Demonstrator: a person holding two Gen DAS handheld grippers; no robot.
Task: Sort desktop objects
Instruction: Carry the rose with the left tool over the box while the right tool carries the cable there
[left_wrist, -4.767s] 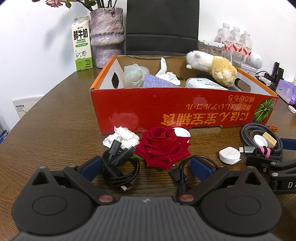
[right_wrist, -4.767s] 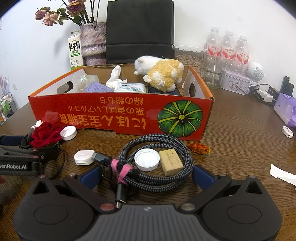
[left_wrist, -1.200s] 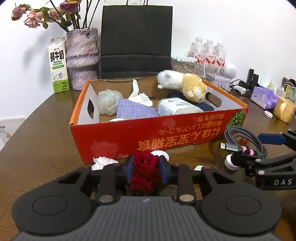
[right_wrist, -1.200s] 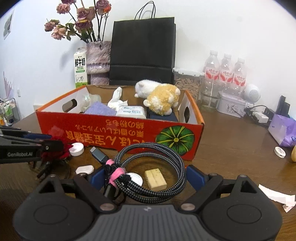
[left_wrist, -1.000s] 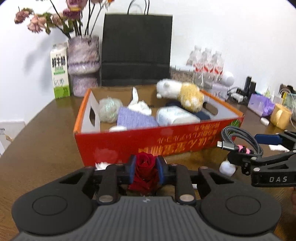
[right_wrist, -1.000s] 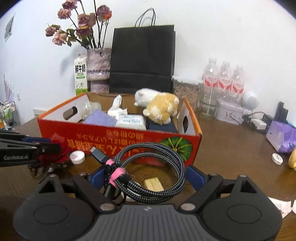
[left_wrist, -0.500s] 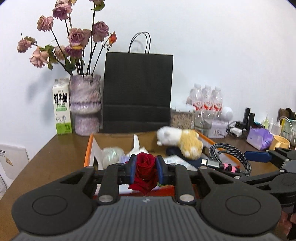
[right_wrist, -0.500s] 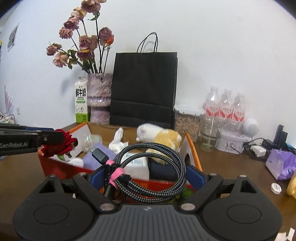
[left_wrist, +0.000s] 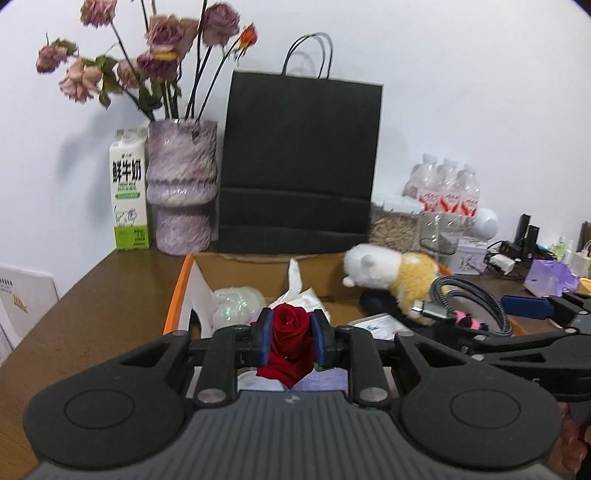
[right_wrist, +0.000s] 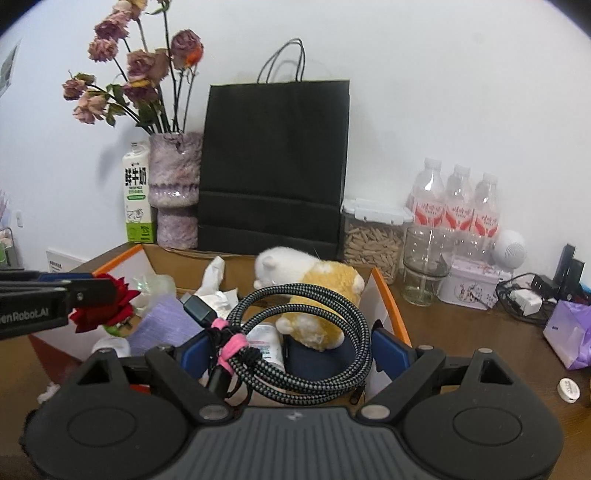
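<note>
Fingers first: the right gripper (right_wrist: 288, 350) has its blue fingers (right_wrist: 389, 352) set wide, pressed against the two sides of a coiled braided cable (right_wrist: 306, 332), while the left gripper (left_wrist: 290, 334) has its fingers (left_wrist: 264, 332) nearly together, pinching a red rose (left_wrist: 288, 336) by the bloom. Both loads hang above the open orange-edged cardboard box (right_wrist: 391, 314) on the counter (left_wrist: 103, 295), over the plush toy (right_wrist: 314, 288), purple cloth (right_wrist: 162, 325) and tissues already inside.

The cable looks the heavier and stiffer of the two: its braid should give grip, its springy loops could splay if squeezed unevenly, and the pink tie (right_wrist: 231, 347) binding the coil seems the firmest place to take hold. The rose looks light, soft and easily crushed; a stem would be kinder, though none is visible.

From the right wrist view the rose is seen side-on past the left gripper's arm, with a green bit beneath, and the box's far right wall. From the left wrist view the cable's metal plug (left_wrist: 430, 308) shows, and the counter left of the box.
</note>
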